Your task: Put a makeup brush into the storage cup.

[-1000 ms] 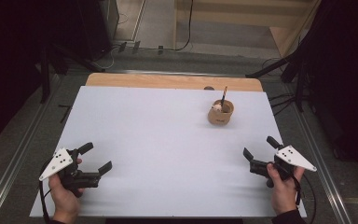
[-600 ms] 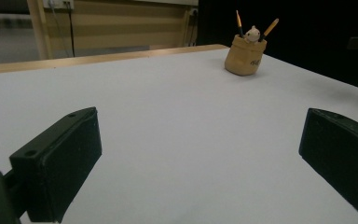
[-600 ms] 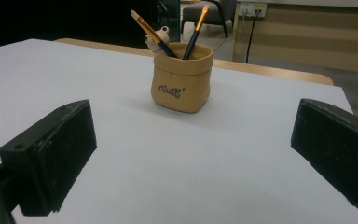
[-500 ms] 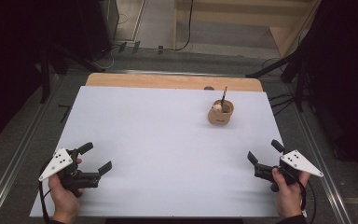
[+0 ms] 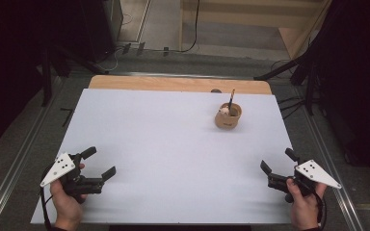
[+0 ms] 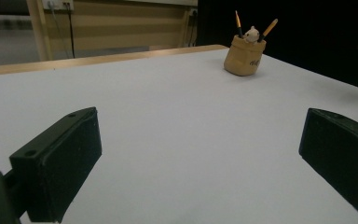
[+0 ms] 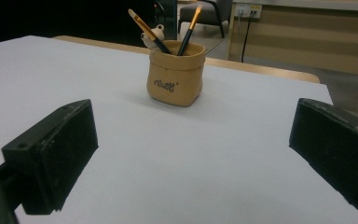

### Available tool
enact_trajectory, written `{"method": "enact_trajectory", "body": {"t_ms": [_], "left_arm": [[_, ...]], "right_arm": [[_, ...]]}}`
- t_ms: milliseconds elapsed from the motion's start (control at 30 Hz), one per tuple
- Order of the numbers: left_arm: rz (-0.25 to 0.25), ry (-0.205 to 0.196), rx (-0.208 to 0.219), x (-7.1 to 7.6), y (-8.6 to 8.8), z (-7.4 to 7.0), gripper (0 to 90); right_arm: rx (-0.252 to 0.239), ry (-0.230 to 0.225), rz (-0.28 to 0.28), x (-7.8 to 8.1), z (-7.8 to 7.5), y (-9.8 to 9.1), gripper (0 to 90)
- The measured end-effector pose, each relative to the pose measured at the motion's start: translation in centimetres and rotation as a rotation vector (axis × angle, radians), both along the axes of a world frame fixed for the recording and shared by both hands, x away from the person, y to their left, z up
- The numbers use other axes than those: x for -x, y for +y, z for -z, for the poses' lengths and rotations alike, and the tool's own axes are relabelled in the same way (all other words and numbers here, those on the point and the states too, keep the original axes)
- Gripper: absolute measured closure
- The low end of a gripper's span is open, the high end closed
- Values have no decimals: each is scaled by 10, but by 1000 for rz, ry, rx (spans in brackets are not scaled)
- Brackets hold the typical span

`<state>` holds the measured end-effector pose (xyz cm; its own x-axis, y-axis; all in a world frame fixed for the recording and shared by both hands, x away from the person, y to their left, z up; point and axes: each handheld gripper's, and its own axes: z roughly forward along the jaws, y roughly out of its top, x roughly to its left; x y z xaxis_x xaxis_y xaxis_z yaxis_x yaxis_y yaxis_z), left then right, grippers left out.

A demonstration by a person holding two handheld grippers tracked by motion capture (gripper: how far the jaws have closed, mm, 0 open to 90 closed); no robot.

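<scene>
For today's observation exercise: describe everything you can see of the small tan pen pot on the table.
The pen pot is a squat tan holder shaped like a soft sack with a rolled rim, seemingly leather or ceramic. Dark script lettering marks its front. It stands upright on the white table, towards the far right, apart from both grippers. Two pencils with orange-yellow ends lean out of it, beside a small white figure. Only the table and its contents touch it.

Matt, perhaps ceramic tan pot
</scene>
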<state>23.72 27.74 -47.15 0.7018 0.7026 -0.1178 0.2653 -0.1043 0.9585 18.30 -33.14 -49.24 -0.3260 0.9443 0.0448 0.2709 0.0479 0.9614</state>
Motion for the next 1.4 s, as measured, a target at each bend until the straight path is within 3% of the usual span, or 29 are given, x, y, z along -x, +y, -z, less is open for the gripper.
{"method": "enact_trajectory", "body": {"t_ms": [1400], "left_arm": [[3,-4,-2,-1,-1,0,0]], "right_arm": [[17,31,-2,1,6,0,20]]}}
